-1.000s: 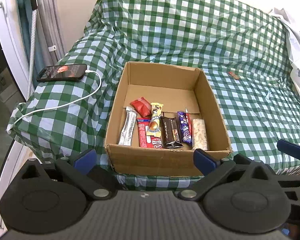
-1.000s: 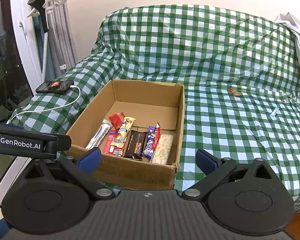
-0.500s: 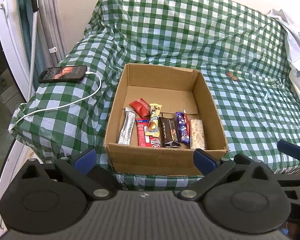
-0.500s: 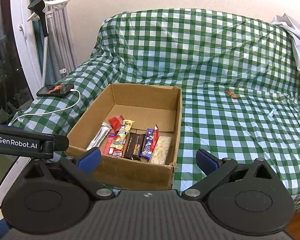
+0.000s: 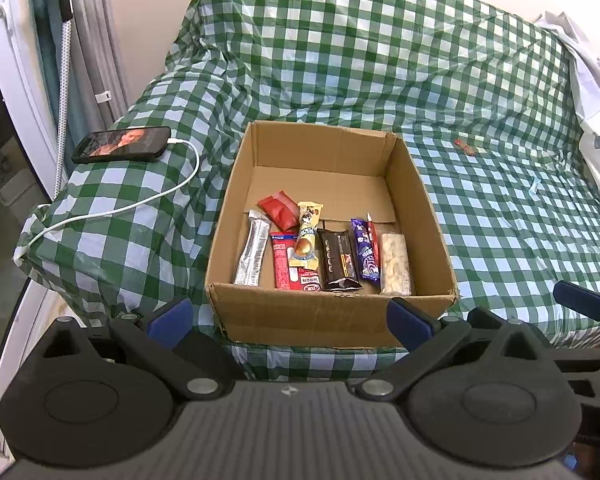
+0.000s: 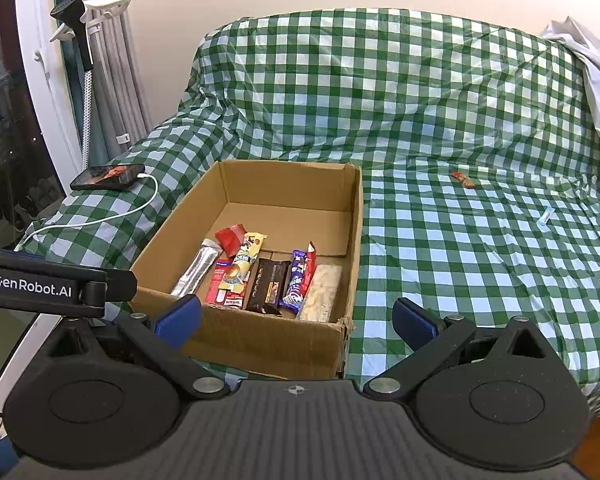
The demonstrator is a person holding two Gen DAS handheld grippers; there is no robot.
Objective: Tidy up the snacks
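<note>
While I'm holding both grippers, left gripper (image 5: pixel 288 316) and right gripper (image 6: pixel 296 316), apart and empty, the stray wrapper (image 6: pixel 463 179) (thin, flat on cloth) is risking a slipped pinch.

Sofa (image 5: pixel 340 60) is draped in a green-and-white checked cover. Cardboard box (image 5: pixel 332 312) sits on the seat at the front edge, toward the left end. A phone (image 5: pixel 122 145) lies on the left armrest with a white charging cable (image 5: pixel 140 204) trailing off it. One small orange-red wrapper (image 6: pixel 464 180) sits alone near the seat's back right.
</note>
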